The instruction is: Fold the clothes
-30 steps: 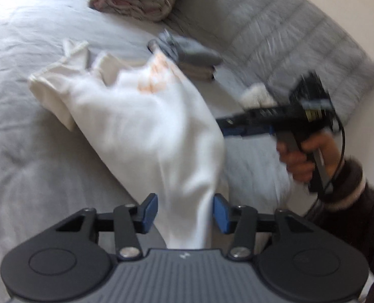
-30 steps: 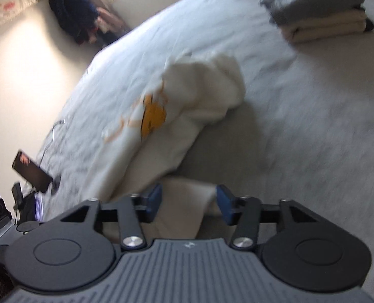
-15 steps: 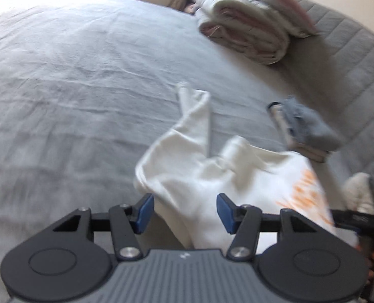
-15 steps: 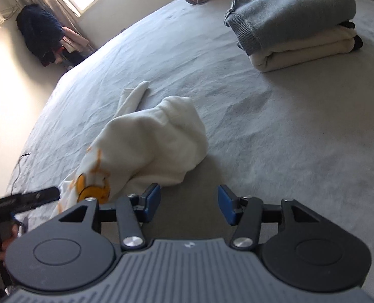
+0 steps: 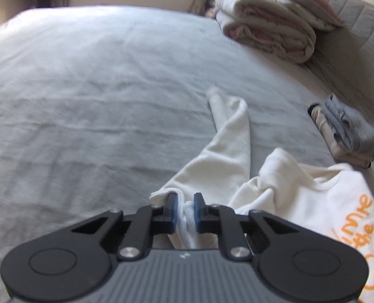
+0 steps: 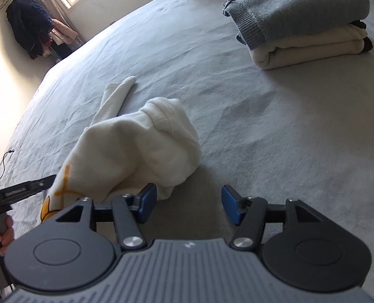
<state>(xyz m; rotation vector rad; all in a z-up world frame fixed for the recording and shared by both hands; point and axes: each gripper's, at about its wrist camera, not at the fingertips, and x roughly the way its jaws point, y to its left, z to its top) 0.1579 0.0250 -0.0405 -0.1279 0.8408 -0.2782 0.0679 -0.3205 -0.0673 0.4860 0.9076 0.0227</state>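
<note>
**Spreading the sweatshirt flat before any fold**

A wide bed covered by a grey sheet (image 5: 91, 106) fills both views, with a quilted grey headboard (image 5: 358, 58) behind it and a rolled pink-and-white duvet (image 5: 270, 30) lying against it. A finished stack, a grey sweater (image 6: 300, 12) over a folded cream garment (image 6: 310, 48), is seen well apart from the work.

The cream sweatshirt with orange print (image 5: 313, 202) lies bunched near the middle of the bed, one sleeve (image 5: 230, 136) trailing away from the body and the hood (image 6: 171, 131) slumped in a mound. A bundle of its fabric is pinched between the blue pads of the left gripper (image 5: 186, 213), which are drawn close on the cloth. The right gripper (image 6: 189, 205) is held spread wide over bare sheet just beside the hood, with nothing between its pads.

The garment is judged not yet laid out, so flattening seems to be the step in hand. It is best done if a matching edge is taken by the free gripper, well apart from the held one, and the cloth is drawn taut and lowered evenly. A thick, twisted pinch should be avoided, since wrinkles would be carried into the fold. The sleeve should be straightened before it is folded inward.
</note>
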